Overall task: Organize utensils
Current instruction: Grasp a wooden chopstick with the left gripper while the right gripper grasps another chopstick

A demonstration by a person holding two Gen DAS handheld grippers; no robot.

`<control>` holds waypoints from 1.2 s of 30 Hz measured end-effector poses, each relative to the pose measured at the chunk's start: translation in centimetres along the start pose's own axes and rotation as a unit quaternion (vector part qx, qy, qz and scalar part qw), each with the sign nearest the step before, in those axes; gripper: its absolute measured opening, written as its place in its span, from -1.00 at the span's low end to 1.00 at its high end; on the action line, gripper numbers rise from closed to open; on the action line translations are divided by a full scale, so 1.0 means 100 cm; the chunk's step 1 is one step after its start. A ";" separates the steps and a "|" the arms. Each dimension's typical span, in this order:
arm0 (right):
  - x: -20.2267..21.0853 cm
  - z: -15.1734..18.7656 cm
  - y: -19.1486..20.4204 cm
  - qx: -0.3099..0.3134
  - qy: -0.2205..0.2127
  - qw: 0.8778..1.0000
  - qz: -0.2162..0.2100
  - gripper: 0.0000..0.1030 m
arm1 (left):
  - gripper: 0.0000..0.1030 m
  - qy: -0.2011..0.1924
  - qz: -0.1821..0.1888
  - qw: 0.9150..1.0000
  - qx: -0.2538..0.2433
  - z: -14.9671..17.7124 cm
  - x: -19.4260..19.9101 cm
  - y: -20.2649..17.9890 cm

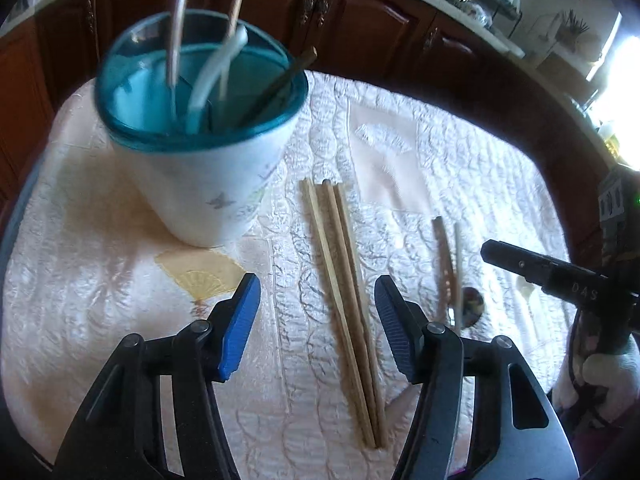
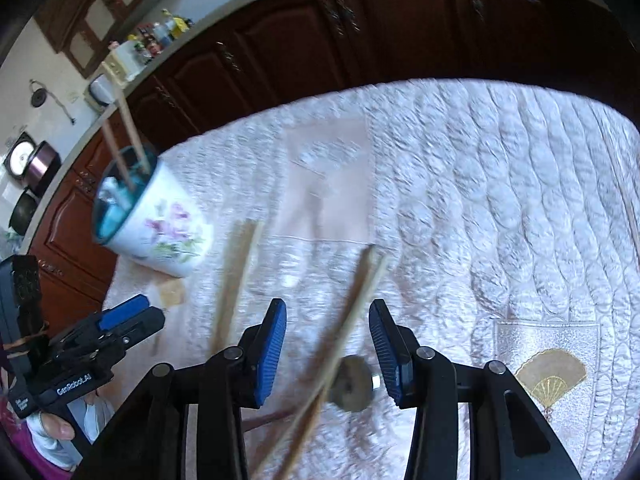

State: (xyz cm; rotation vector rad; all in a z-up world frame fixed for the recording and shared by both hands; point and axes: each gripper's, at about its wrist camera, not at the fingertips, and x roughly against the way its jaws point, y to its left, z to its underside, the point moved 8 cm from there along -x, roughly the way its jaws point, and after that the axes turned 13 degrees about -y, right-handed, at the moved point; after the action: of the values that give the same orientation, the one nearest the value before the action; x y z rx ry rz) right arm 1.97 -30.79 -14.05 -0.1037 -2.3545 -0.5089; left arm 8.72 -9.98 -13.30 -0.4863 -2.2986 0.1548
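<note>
tilting downward, both grippers hang with jaws spread, left gripper [image 1: 318,330] over the chopsticks [image 1: 344,300], right gripper [image 2: 328,350] nearby.

Dark wood cabinets [image 2: 360,32] behind a quilted tablecloth [image 2: 480,200].

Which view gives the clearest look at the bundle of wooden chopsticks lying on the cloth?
The left wrist view: the wooden chopsticks lie sharp and nearly full length between the open left gripper fingers, right of the utensil cup. The right wrist view shows them blurred at its left, lower ends hidden behind its own finger.
</note>
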 end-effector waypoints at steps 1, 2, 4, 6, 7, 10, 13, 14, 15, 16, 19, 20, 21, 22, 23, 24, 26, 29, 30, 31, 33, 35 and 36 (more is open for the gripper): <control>-0.004 0.001 -0.004 -0.006 0.004 1.000 0.001 -0.36 | 0.13 0.003 -0.002 1.000 -0.002 0.002 -0.004 0.000; -0.009 0.001 -0.008 -0.011 0.009 1.000 0.000 -0.39 | 0.09 0.008 -0.004 1.000 -0.004 0.004 -0.010 -0.001; -0.019 0.002 -0.012 -0.015 0.017 1.000 0.001 -0.42 | 0.03 0.016 -0.013 1.000 -0.011 0.009 -0.023 -0.001; -0.029 0.003 -0.018 -0.021 0.025 0.999 0.005 -0.50 | -0.07 0.029 -0.021 0.999 -0.010 0.011 -0.036 0.000; -0.033 0.004 -0.021 -0.025 0.028 0.999 0.004 -0.60 | -0.09 0.033 -0.021 0.999 -0.008 0.012 -0.041 0.000; -0.037 0.005 -0.021 -0.037 0.031 0.999 -0.009 -0.79 | -0.37 0.043 -0.026 0.999 -0.006 0.015 -0.052 0.003; -0.030 0.001 -0.006 -0.021 0.025 0.999 -0.029 -0.82 | -0.73 0.043 -0.009 0.999 0.003 0.015 -0.053 0.002; -0.030 -0.001 0.000 -0.017 0.024 0.999 -0.035 -0.83 | -0.84 0.042 -0.003 0.999 0.003 0.015 -0.054 0.000; -0.030 -0.003 0.006 -0.014 0.023 0.999 -0.041 -0.83 | -0.89 0.042 0.000 0.999 0.002 0.015 -0.053 -0.001; -0.031 -0.005 0.011 -0.010 0.024 0.999 -0.047 -0.84 | -0.93 0.042 0.000 0.999 0.002 0.014 -0.052 -0.001; -0.040 -0.010 0.027 -0.002 0.029 0.998 -0.058 -0.85 | -0.96 0.044 0.004 0.999 0.008 0.016 -0.048 0.001; -0.045 -0.010 0.032 0.005 0.032 0.998 -0.058 -0.85 | -0.96 0.048 0.006 0.999 0.011 0.018 -0.045 0.003; -0.049 -0.008 0.036 0.009 0.034 0.998 -0.057 -0.85 | -0.96 0.051 0.008 0.999 0.011 0.020 -0.042 0.005; -0.055 -0.008 0.039 0.011 0.038 0.998 -0.056 -0.85 | -0.96 0.053 0.007 0.999 0.010 0.022 -0.038 0.007; -0.060 -0.008 0.040 0.011 0.041 0.998 -0.055 -0.85 | -0.96 0.054 0.006 0.998 0.010 0.023 -0.035 0.010; -0.066 -0.007 0.041 0.010 0.044 0.998 -0.050 -0.85 | -0.96 0.053 0.009 0.998 0.012 0.022 -0.032 0.011; -0.074 -0.006 0.040 0.008 0.047 0.998 -0.037 -0.85 | -0.96 0.052 0.014 0.998 0.018 0.019 -0.029 0.010; -0.081 -0.005 0.041 0.000 0.059 0.998 -0.026 -0.85 | -0.69 0.050 0.017 0.998 0.039 0.014 -0.029 0.009; -0.081 -0.004 0.041 -0.002 0.067 0.998 -0.023 -0.85 | -0.56 0.051 0.017 0.998 0.041 0.014 -0.032 0.008; -0.080 -0.003 0.041 0.000 0.069 0.997 -0.022 -0.85 | -0.54 0.052 0.019 0.998 0.041 0.014 -0.034 0.005; -0.075 -0.001 0.043 0.010 0.069 0.997 -0.020 -0.85 | -0.54 0.057 0.022 0.997 0.039 0.016 -0.039 0.000; -0.069 0.002 0.041 0.016 0.071 0.997 -0.018 -0.85 | -0.54 0.062 0.018 0.997 0.030 0.019 -0.046 -0.004; -0.066 0.003 0.039 0.016 0.072 0.997 -0.019 -0.85 | -0.54 0.067 0.011 0.997 0.024 0.022 -0.049 -0.004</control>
State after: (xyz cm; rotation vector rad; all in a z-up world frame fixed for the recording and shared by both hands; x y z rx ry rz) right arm 7.53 -26.62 -17.32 -0.0064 -2.2271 -0.4810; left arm 10.14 -12.21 -17.99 -0.4819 -2.1544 0.1818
